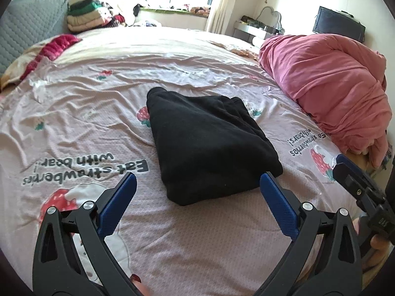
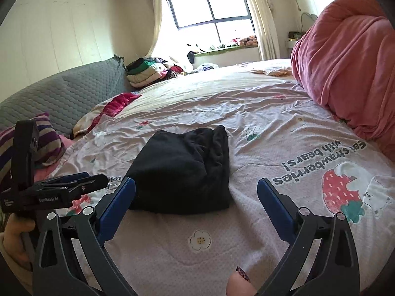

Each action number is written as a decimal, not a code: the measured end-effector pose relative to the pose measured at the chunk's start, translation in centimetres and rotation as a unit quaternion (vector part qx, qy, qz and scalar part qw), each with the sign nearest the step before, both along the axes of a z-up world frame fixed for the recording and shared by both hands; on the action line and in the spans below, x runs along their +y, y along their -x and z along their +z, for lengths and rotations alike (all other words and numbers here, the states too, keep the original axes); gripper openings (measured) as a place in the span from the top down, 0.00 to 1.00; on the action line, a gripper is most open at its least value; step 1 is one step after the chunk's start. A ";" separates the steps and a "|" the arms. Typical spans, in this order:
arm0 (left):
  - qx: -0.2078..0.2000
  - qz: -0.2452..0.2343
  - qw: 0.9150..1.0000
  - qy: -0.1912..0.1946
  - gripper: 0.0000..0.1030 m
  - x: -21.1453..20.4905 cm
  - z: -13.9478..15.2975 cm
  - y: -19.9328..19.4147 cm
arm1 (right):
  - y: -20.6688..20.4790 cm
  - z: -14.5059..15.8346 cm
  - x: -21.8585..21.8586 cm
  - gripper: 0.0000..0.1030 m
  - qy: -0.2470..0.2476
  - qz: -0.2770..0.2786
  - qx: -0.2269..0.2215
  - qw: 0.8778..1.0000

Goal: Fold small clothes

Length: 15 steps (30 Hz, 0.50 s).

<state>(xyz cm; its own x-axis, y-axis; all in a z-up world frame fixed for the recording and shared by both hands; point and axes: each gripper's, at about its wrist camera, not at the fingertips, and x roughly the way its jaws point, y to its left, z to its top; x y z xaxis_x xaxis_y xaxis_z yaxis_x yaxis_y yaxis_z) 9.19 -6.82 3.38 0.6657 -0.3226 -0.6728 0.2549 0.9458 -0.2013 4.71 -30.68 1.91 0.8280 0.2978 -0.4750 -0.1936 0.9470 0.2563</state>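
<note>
While both grippers hang over the bed, the folded black garment (image 1: 212, 145) lies flat on the pink strawberry-print bedsheet (image 1: 197, 234), ahead of the fingertips and touched by neither pair. The left gripper (image 1: 198, 180) has its jaws spread wide with nothing between them; its right blue pad (image 1: 277, 206) sits just beside the garment's near corner, the left pad well clear of it. The right gripper (image 2: 196, 185) is likewise spread wide and empty, the garment's near edge lying just beyond its left fingertip (image 2: 118, 204) and reaching toward the middle of the gap. Beyond the right finger in both views rises a bunched pink duvet (image 1: 333, 91). Far past the left fingers stand a grey quilted headboard (image 2: 74, 93) and a stack of folded clothes (image 2: 145, 71) near the window (image 2: 209, 2).
</note>
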 end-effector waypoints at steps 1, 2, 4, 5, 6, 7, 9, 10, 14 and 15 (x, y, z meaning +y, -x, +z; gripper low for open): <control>-0.002 0.001 1.000 0.001 0.09 0.2 0.0 0.4 | 0.3 0.1 0.0 0.05 0.002 -0.002 -0.003 1.000; -0.003 0.001 1.000 0.003 0.09 0.3 0.0 0.6 | 0.6 0.1 0.1 0.05 0.005 -0.005 -0.007 1.000; -0.003 0.000 1.000 0.008 0.09 0.6 0.0 1.2 | 1.1 0.1 0.3 0.05 0.012 -0.010 -0.012 1.000; -0.004 0.001 1.000 0.008 0.09 0.8 0.0 1.6 | 1.4 0.1 0.4 0.05 0.015 -0.012 -0.014 1.000; -0.006 0.002 1.000 0.008 0.09 0.9 0.0 1.9 | 1.6 0.1 0.4 0.04 0.017 -0.014 -0.016 1.000; -0.008 0.001 1.000 0.007 0.09 1.0 -0.1 2.3 | 1.8 0.1 0.5 0.04 0.020 -0.016 -0.018 1.000; -0.011 -0.001 1.000 0.006 0.09 1.3 -0.3 2.8 | 2.3 0.0 0.8 0.04 0.027 -0.014 -0.019 0.999; -0.013 -0.001 1.000 0.005 0.09 1.5 -0.4 3.2 | 2.5 -0.2 0.9 0.04 0.032 -0.013 -0.017 0.999; -0.020 0.006 1.000 0.003 0.09 2.2 -0.8 4.3 | 3.5 -0.7 1.5 0.04 0.044 -0.016 -0.017 0.999; -0.021 0.008 1.000 0.003 0.09 2.4 -1.0 4.6 | 3.8 -0.9 1.7 0.04 0.049 -0.019 -0.018 0.998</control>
<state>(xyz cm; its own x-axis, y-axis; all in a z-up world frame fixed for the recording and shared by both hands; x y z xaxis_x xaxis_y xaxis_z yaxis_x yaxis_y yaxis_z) 4.62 -4.42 2.35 0.6987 -0.3158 -0.6419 0.2482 0.9486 -0.1965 0.90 -29.00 1.03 0.8546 0.2203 -0.4702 -0.1652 0.9738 0.1561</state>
